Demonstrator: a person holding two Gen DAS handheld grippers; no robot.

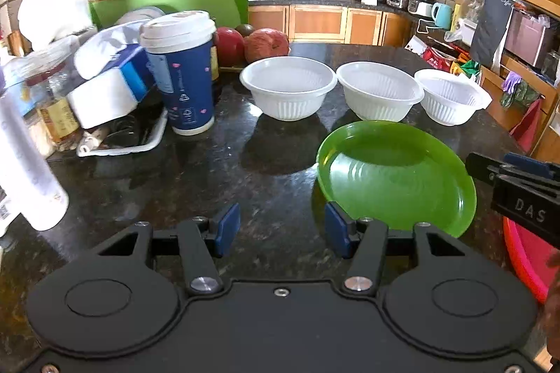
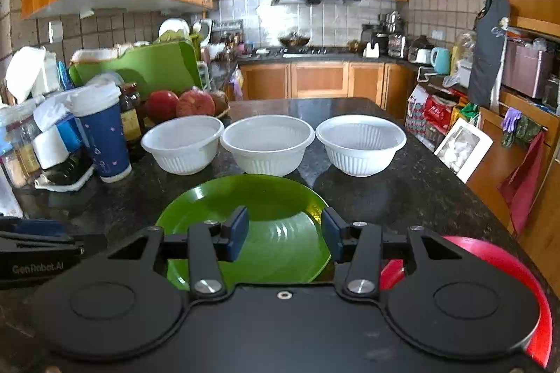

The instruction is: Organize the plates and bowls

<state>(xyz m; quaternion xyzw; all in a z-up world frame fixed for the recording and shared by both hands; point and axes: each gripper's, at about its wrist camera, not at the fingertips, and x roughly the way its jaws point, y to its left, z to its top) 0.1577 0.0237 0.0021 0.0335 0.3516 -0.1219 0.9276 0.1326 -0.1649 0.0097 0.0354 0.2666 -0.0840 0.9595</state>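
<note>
Three white ribbed bowls stand in a row at the back of the dark counter: left [image 1: 288, 86] [image 2: 183, 142], middle [image 1: 379, 89] [image 2: 267, 142], right [image 1: 451, 94] [image 2: 360, 142]. A green plate [image 1: 395, 173] [image 2: 245, 194] lies in front of them. A red plate [image 2: 507, 261] [image 1: 521, 254] sits at the near right, partly hidden by the right tool. My right gripper [image 2: 285, 233] [image 1: 518, 184] hovers open over the green plate's near half, with nothing pinched. My left gripper [image 1: 282, 227] [image 2: 35, 254] is open over bare counter, just left of the green plate.
A blue paper cup with a white lid [image 1: 182, 72] [image 2: 103, 135] stands left of the bowls. Beside it are tissue packs [image 1: 105, 82], a white tray [image 1: 140, 142], jars, and red fruit [image 1: 266, 44]. A white bottle [image 1: 28, 170] rises at the near left. The counter [image 2: 437, 191] drops off at the right.
</note>
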